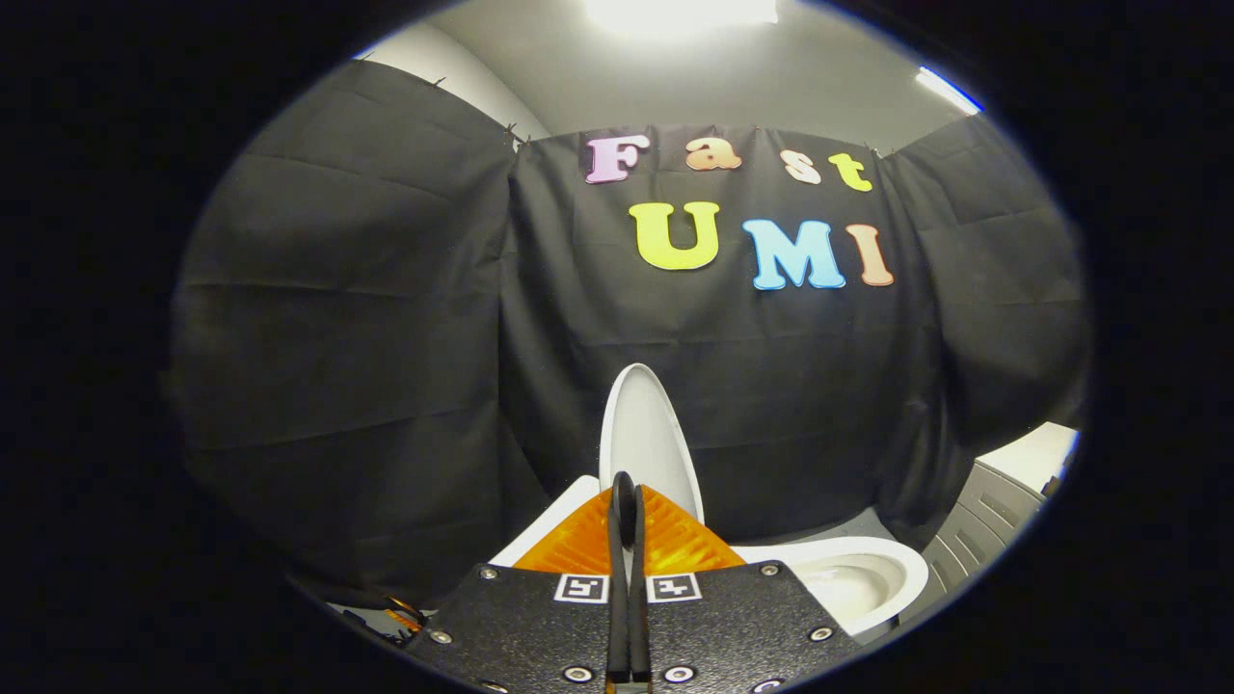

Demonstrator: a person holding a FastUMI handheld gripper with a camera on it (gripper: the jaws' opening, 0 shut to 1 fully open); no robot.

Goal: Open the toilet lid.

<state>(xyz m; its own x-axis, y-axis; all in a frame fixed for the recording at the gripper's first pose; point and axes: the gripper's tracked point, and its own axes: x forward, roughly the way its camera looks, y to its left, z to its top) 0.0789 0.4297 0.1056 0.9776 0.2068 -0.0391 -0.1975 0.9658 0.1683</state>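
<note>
Just ahead of the gripper (625, 501), the toilet lid (644, 434) stands raised, nearly upright, its pale inner face seen edge-on against the black cloth wall (366, 318) of the booth; its lower end is hidden behind the fingers, so whether the tips touch it cannot be told; the two fingers are drawn together with almost no gap between them, and nothing can be seen pinched there, so they look closed on themselves rather than holding the lid; beyond and to one side, the open toilet bowl (858, 573) shows its white rim and hollow, which suggests the lid is already well clear of the seat; by my reading the task is at or near its end, with the step in hand being to bring the lid to rest against its backstop and let it stay; to do that well, the push should be slow and steady along the lid's swing, contact kept low on the lid near its edge rather than at the top, so it does not slam back or bounce forward; the fingers should then draw away straight, without hooking the rim on the way out; a grey cabinet (974, 525) stands near the bowl's far side, well apart from the fingers.
</note>
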